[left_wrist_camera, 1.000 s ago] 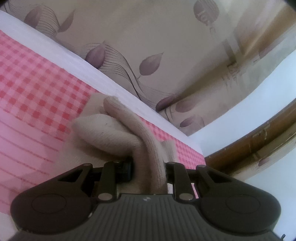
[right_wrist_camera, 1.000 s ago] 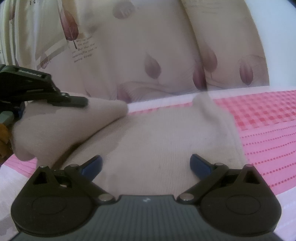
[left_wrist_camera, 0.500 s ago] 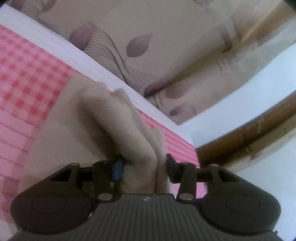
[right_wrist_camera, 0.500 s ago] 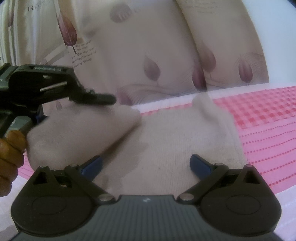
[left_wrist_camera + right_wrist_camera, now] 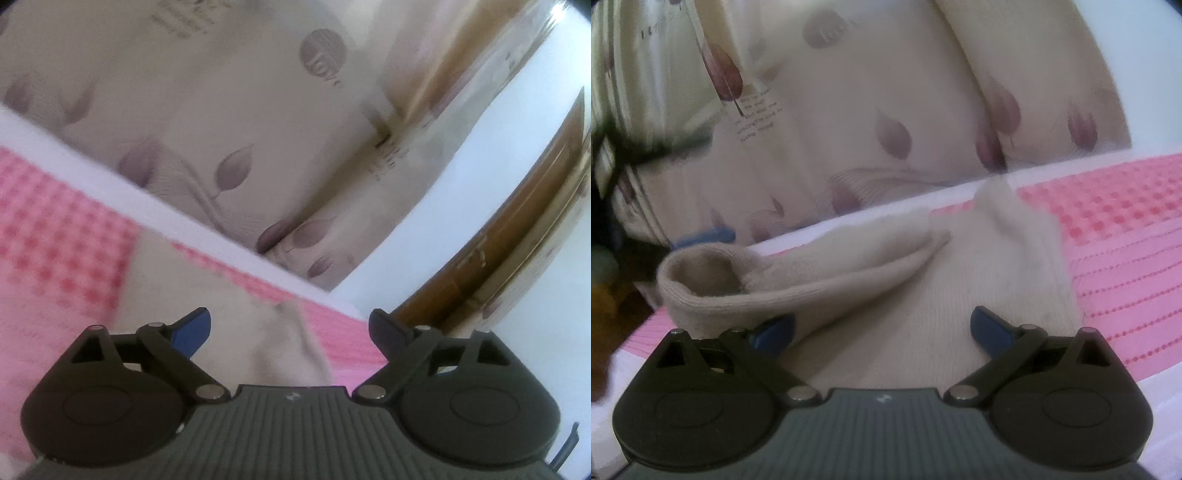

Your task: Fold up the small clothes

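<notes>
Beige ribbed knit garment (image 5: 923, 302) lies on pink checked bedspread (image 5: 1126, 236), cuffed end folded over body. Judged light, limp, stretchy; best pinched at cuff edge. Left gripper (image 5: 291, 328) and right gripper (image 5: 882, 328) spread wide, nothing held.

Left tongs (image 5: 290, 328) have let go of the sock (image 5: 820, 273).

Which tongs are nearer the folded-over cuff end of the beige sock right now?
Right. The right tongs sit open just below the cuff, one finger against its fold. The left tongs are open over the sock's other part, holding nothing.
</notes>
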Demonstrator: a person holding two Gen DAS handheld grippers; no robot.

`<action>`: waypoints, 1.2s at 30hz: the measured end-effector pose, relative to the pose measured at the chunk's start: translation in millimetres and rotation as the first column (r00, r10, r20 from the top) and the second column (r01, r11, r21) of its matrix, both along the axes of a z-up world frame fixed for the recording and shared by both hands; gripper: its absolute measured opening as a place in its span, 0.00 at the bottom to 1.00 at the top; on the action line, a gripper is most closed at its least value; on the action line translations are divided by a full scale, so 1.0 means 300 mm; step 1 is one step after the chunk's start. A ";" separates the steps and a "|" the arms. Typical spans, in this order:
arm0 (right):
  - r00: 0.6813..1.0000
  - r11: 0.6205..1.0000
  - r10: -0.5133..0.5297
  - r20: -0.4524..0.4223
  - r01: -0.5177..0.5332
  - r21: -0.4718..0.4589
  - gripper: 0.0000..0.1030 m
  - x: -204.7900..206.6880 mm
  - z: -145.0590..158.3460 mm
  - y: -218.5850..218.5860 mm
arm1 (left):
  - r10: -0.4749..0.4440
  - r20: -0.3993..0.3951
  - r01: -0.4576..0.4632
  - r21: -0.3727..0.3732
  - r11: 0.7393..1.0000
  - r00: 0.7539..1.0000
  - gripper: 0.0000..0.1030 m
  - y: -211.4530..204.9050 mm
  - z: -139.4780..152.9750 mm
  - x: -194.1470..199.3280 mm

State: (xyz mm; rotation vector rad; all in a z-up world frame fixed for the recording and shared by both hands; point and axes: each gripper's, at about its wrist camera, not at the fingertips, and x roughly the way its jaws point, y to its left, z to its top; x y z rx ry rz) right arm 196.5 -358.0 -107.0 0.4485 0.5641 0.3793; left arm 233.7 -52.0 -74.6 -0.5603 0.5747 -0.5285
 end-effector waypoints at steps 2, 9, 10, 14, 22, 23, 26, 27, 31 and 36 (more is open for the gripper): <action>0.999 0.993 0.032 -0.020 -0.030 0.116 0.99 0.007 -0.001 -0.041 | -0.001 -0.003 0.001 0.013 1.000 1.000 0.87 0.026 -0.048 -0.028; 0.987 0.803 0.053 -0.151 0.048 0.593 0.99 0.077 -0.077 -0.166 | -0.075 0.152 0.061 0.097 0.993 0.985 0.87 0.022 -0.122 -0.126; 0.985 0.798 0.052 -0.165 0.058 0.600 0.99 0.094 -0.076 -0.163 | -0.086 0.170 0.069 0.103 0.992 0.982 0.87 0.017 -0.127 -0.134; 0.976 0.846 0.052 -0.213 0.071 0.528 0.99 0.152 -0.060 -0.087 | -0.086 0.229 0.078 0.044 0.996 0.970 0.92 0.030 -0.184 -0.160; 0.972 0.972 0.007 -0.233 0.048 0.231 0.78 0.258 -0.010 0.107 | -0.068 0.261 0.055 0.057 0.997 0.963 1.00 0.031 -0.189 -0.176; 0.970 0.987 -0.002 -0.244 0.040 0.154 0.41 0.268 -0.009 0.137 | -0.056 0.257 0.045 0.051 0.998 0.965 1.00 0.033 -0.190 -0.172; 0.981 0.999 0.000 -0.194 0.008 0.041 0.21 0.262 -0.002 0.169 | 0.008 0.244 -0.015 0.026 1.000 0.970 1.00 0.063 -0.190 -0.169; 0.984 0.999 0.000 -0.176 0.007 0.037 0.20 0.254 0.008 0.158 | 0.035 0.232 -0.039 0.013 0.999 0.972 1.00 0.077 -0.192 -0.165; 0.996 0.999 -0.009 -0.089 0.012 0.032 0.17 0.234 0.085 0.078 | 0.122 0.171 -0.115 -0.051 0.992 0.978 1.00 0.128 -0.205 -0.140; 0.996 0.998 -0.060 -0.061 0.061 0.026 0.16 0.235 0.111 -0.057 | 0.135 0.128 -0.127 -0.067 0.990 0.983 1.00 0.144 -0.209 -0.118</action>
